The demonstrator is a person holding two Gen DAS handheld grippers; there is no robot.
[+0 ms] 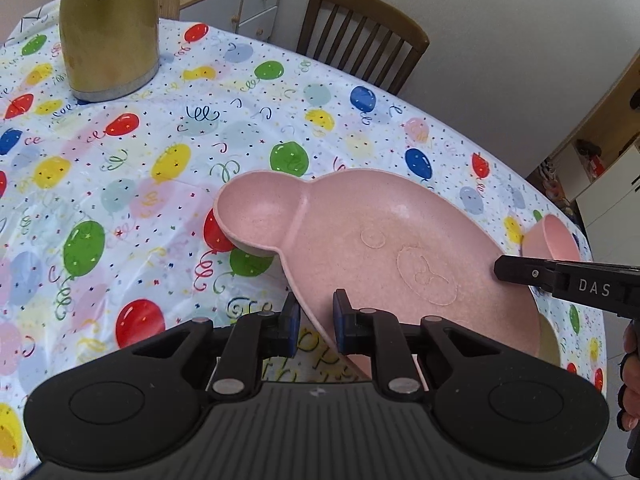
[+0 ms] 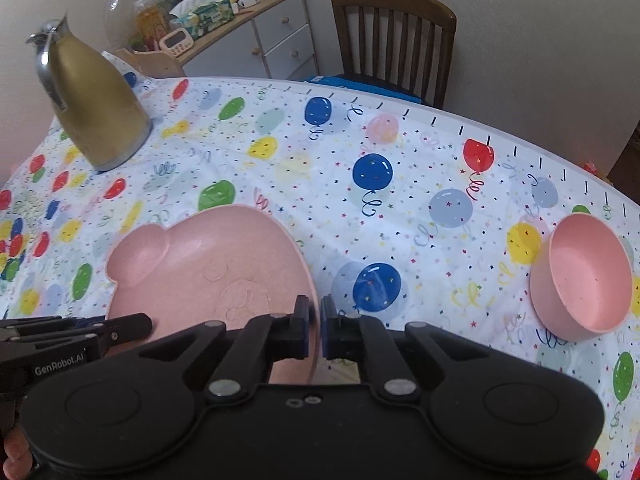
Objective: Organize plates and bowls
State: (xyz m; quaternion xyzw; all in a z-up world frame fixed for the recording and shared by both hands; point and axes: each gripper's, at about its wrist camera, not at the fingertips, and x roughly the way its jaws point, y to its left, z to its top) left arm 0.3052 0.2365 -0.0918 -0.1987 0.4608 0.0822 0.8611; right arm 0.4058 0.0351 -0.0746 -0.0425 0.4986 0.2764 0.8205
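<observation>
A pink bear-shaped plate (image 1: 380,240) with a round ear compartment hangs tilted above the balloon tablecloth. My left gripper (image 1: 316,312) is shut on its near left rim, one pad on each side of the edge. My right gripper (image 2: 315,312) is shut on the opposite rim of the same plate (image 2: 208,264). Each gripper shows in the other's view: the right gripper (image 1: 500,270) at the plate's right edge, the left gripper (image 2: 140,324) at its left edge. A pink bowl (image 2: 588,276) rests on the table to the right, apart from both grippers, and the same bowl (image 1: 552,238) peeks past the plate.
A gold thermos jug (image 2: 96,108) stands at the far left of the table (image 2: 440,116). A wooden chair (image 2: 394,40) sits behind the far edge, with a cluttered cabinet (image 2: 260,40) beyond. A beige edge (image 1: 548,340) shows under the plate; I cannot tell what it is.
</observation>
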